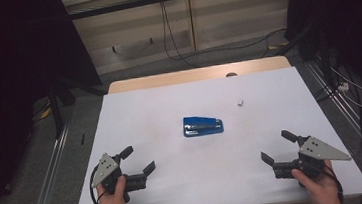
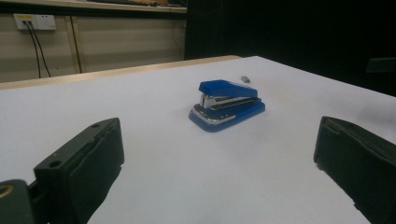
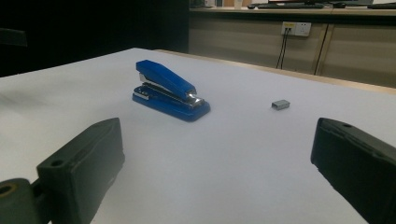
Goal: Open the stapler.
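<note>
Overhead, in the high view, a blue stapler (image 1: 202,125) lies near the middle of the white table top (image 1: 159,104), well apart from every edge. A small grey strip of staples (image 1: 240,102) sits beyond it toward the far right, also clear of the rim. The left gripper (image 1: 138,160) rests near the front left corner and the right gripper (image 1: 280,146) near the front right corner, each held by a hand at the near edge. Both have their jaws spread wide with nothing between them. Bare white surface lies between each gripper and the stapler.

Next, in the left gripper view, the two black jaws stand far apart at the bottom corners, and the stapler (image 2: 227,103) sits ahead between them, well off. The table's far wooden edge (image 2: 116,71) runs behind it.

Lastly, in the right gripper view, the jaws are again wide and empty. The stapler (image 3: 169,90) sits ahead to the left with its top raised at an angle, and the strip of staples (image 3: 280,104) lies to its right, apart from it.
</note>
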